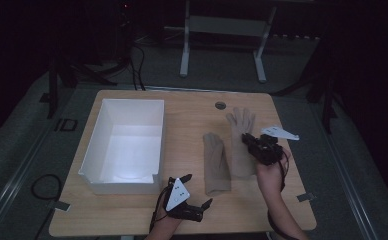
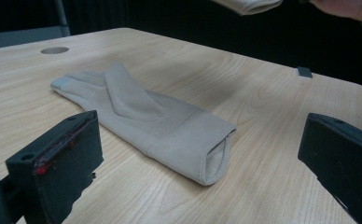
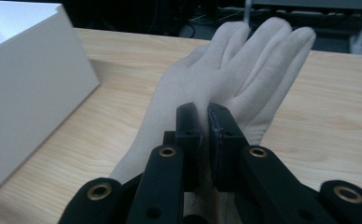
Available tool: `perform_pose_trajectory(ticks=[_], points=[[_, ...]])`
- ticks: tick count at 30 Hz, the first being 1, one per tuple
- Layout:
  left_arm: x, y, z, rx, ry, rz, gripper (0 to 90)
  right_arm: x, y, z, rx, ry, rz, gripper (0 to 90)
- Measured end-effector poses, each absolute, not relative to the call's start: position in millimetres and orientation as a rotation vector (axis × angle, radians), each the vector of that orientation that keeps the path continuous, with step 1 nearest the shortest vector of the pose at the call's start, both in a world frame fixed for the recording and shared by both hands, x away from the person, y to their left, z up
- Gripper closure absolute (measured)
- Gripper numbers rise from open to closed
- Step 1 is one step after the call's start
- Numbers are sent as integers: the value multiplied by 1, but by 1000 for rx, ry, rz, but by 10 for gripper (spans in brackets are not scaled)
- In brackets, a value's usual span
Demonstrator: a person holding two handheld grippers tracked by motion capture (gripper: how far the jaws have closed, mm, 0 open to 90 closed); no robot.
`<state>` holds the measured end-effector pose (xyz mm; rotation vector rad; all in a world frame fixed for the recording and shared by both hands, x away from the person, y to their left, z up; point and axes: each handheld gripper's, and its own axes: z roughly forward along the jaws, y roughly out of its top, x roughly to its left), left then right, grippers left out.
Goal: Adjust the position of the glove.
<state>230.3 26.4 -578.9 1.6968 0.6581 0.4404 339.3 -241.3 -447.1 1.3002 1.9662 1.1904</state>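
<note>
While pinched shut on it, right hand-held gripper (image 3: 207,122) atop beige glove (image 3: 244,70); left hand-held gripper (image 2: 198,154) wide open.

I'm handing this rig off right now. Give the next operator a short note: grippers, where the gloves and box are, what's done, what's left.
Right gripper: jaws closed on the right glove, pinching its fabric over the table.
Left gripper: open, holding nothing, facing the cuff of the left glove, apart from it.
Left glove lies flat on the table.
White box at table's left has no glove in it.
Done: right glove gripped.
Left, probably: both gloves into the box.
</note>
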Motion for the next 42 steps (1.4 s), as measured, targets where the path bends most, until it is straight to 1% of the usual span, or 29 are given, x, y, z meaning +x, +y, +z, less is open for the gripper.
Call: perform_pose_trajectory(ticks=[6, 14, 24, 37, 40, 42], points=[[229, 27, -579, 1696, 669, 463, 0, 341, -208, -460, 1290, 2020, 1203, 836], [229, 27, -579, 1695, 663, 451, 0, 348, -188, -488, 1318, 2055, 1137, 836], [230, 27, -579, 1697, 662, 439, 0, 351, -182, -522, 1393, 2117, 1100, 834], [230, 25, -579, 1703, 659, 446, 0, 351, -182, -547, 1398, 2181, 1051, 823], [229, 24, -579, 1704, 668, 462, 0, 351, -182, -548, 1397, 2183, 1058, 800], [230, 24, -579, 1705, 676, 459, 1, 351, -184, -546, 1395, 2185, 1073, 749]])
